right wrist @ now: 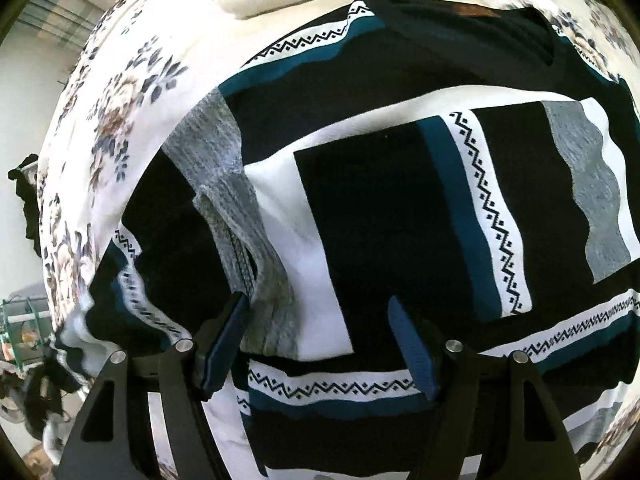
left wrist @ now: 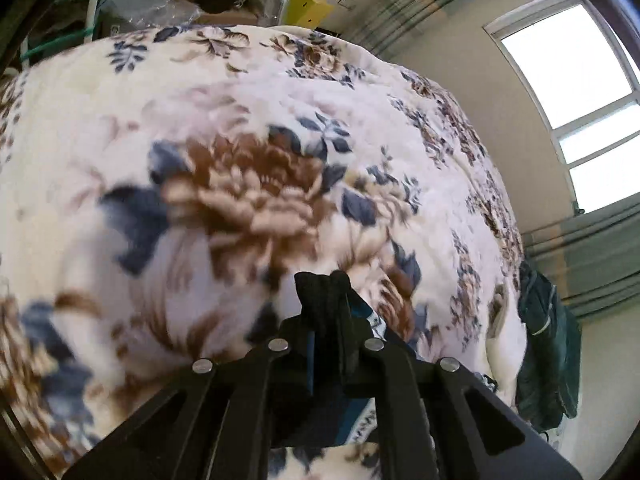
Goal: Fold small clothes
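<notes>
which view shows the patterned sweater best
The right wrist view: the patterned sweater fills it, spread on the floral blanket. The left wrist view shows only a bunched dark corner pinched in the left gripper.

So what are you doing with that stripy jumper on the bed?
A person is folding it with a gripper in each hand. The left gripper is pinched shut on a bunched bit of the dark patterned sweater, over the flowery blanket. The right gripper hangs open just above the sweater, which lies spread on the blanket with a sleeve folded across it. The fold is only partly done.
</notes>
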The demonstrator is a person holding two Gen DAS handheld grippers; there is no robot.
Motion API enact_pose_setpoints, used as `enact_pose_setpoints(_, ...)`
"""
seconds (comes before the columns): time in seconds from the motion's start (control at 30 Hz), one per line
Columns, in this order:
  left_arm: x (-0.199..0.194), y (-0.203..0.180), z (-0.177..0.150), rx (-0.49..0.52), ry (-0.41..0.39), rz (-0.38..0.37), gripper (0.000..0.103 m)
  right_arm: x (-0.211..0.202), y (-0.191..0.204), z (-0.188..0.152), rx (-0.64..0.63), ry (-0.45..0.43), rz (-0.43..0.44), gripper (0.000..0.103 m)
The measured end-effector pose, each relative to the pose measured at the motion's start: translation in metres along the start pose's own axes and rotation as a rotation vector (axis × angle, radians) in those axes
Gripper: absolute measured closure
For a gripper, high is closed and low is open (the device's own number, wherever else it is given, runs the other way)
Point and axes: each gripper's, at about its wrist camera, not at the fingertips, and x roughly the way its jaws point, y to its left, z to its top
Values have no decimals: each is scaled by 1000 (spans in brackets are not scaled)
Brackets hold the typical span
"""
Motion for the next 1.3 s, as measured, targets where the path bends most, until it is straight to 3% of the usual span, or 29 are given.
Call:
enact_pose_setpoints(0.13,15,24,4,-88,100,41,83,6,0,0,22,5,-2,29)
enact_pose_setpoints(0.17,7,29,0,-109,93,34,74,6,-1,0,29,4,1,29)
enact_pose_setpoints(0.27,-25,42,-18,-197,29,42,34,3,-5,1,52,-2,20,29)
enact_pose_setpoints(0.33,-41,45,-39,-277,-9,11,32,-2,-8,2,64,-11,19,29)
enact_pose_setpoints(0.43,-32,47,-71,-365,37,-36,32,-12,-16,4,88,-37,7,28)
enact_pose_setpoints(0.5,-11,44,-84,-399,72,-46,32,-17,-24,5,109,-56,27,3)
enact_pose_setpoints(0.6,20,34,-86,-419,77,-27,32,-27,-36,5,120,-89,-57,2)
enact_pose_setpoints(0.7,31,21,-75,-359,4,51,36,-37,-49,7,125,-119,-92,2)
enact_pose_setpoints(0.73,30,17,-71,-341,-30,68,44,-38,-53,7,120,-119,-105,2)
enact_pose_setpoints(0.77,29,12,-67,-316,-54,79,85,-41,-58,8,117,-123,-125,2)
enact_pose_setpoints(0.8,28,4,-60,-263,-56,97,96,-44,-64,9,113,-128,-148,2)
enact_pose_setpoints(0.9,17,-21,-53,-149,-98,95,96,-52,-78,11,99,-140,-206,2)
enact_pose_setpoints(1.07,-24,-94,-59,86,-156,102,96,-58,-100,20,33,-156,-309,2)
enact_pose_setpoints(1.17,-43,-154,-75,193,-175,36,96,-59,-113,25,25,-151,-283,2)
enact_pose_setpoints(1.3,-44,-245,-117,300,-116,-117,96,-66,-141,28,49,-130,-191,2)
